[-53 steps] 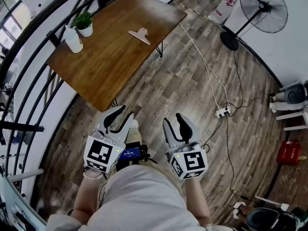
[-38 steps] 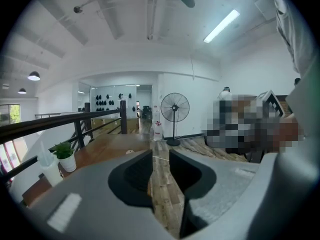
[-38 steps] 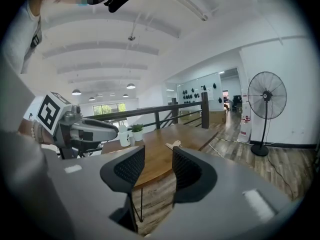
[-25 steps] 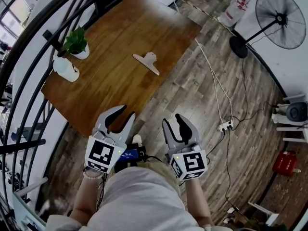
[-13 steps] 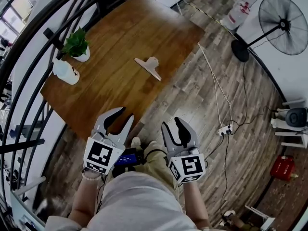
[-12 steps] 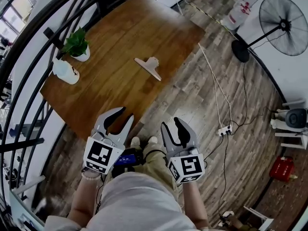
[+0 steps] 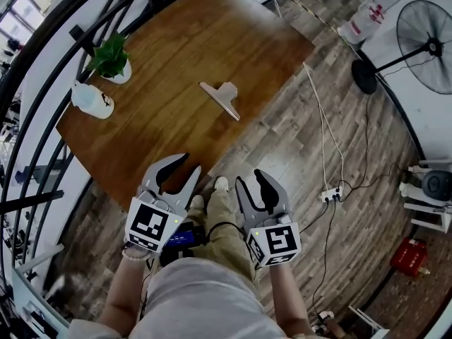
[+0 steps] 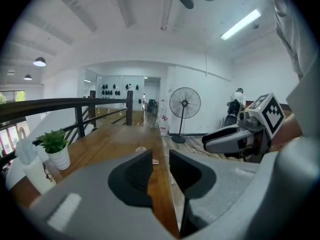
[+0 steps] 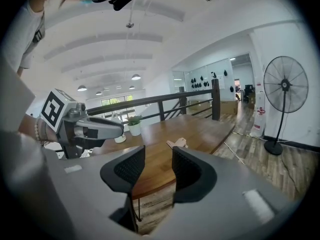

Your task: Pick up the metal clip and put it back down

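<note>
- The left tool (image 7: 186,165) is held low in front of the person. In the head view its tips overlap the near edge of the wooden worktop (image 7: 169,41). Its jaws stand apart by a narrow gap, with nothing between them.
- The right tool (image 7: 250,180) is just beside it, over the plank floor (image 7: 296,140) and off the worktop. Its jaws are likewise parted and empty.
- The metal clip (image 7: 220,98) lies on the worktop near its right edge. It is well apart from both tools and touched by neither.
- A small potted plant (image 7: 111,56) and a white bottle (image 7: 90,99) stand near each other at the worktop's left side, beside the dark railing (image 7: 42,62).
- A standing fan (image 7: 426,44) is on the floor to the right, and a power strip (image 7: 330,197) with trailing cables lies nearer the person.
</note>
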